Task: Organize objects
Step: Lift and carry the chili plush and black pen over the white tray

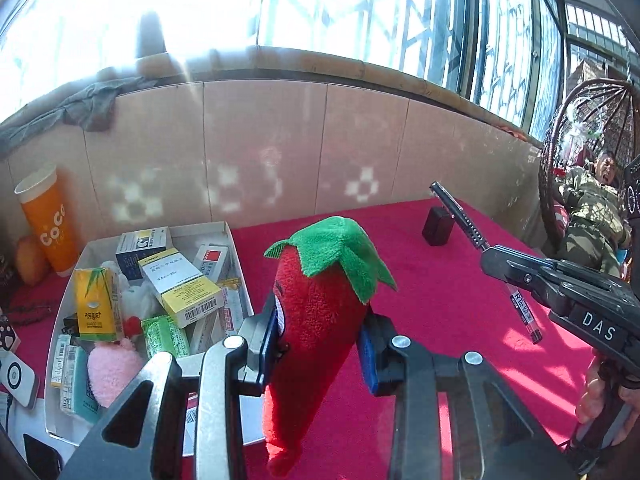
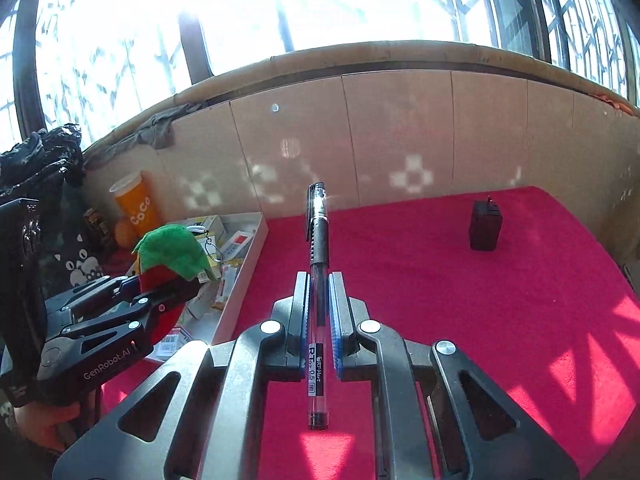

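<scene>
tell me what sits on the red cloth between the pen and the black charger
Nothing: in the right wrist view, bare red cloth separates the held pen from the black charger.

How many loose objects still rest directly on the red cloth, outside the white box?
1: the small black rectangular charger stands on the red cloth near the far wall. Others may be hidden behind the grippers.
</scene>
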Motion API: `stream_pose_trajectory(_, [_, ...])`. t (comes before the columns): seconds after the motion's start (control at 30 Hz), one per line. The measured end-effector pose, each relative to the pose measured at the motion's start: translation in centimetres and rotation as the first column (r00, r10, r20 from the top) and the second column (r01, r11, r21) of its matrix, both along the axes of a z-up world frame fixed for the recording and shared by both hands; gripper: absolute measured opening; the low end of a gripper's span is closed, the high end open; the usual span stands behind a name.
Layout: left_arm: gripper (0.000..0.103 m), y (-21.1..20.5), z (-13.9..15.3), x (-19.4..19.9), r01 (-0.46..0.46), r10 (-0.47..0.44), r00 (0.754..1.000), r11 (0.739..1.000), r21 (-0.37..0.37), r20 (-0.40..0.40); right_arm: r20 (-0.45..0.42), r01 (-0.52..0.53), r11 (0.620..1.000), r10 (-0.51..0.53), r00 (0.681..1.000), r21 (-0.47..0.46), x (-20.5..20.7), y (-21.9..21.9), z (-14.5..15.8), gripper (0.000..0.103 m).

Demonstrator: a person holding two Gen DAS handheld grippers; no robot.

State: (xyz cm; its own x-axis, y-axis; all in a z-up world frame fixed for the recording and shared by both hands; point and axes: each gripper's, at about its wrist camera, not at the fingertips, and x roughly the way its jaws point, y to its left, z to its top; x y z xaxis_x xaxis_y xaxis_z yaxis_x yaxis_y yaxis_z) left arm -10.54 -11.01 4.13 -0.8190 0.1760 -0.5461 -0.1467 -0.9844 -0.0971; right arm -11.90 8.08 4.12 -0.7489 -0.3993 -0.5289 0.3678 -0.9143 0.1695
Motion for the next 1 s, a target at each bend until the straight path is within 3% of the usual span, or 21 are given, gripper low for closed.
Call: stream_pose_trajectory(1.0, [0.034,-8.4,0.7,2.0,-0.158,0.161,0.986,0.984,0.082,-0.029,-0.052,-0.132,0.988,0.137,0.989,0.079,1.3,-8.8,1.8,0.008])
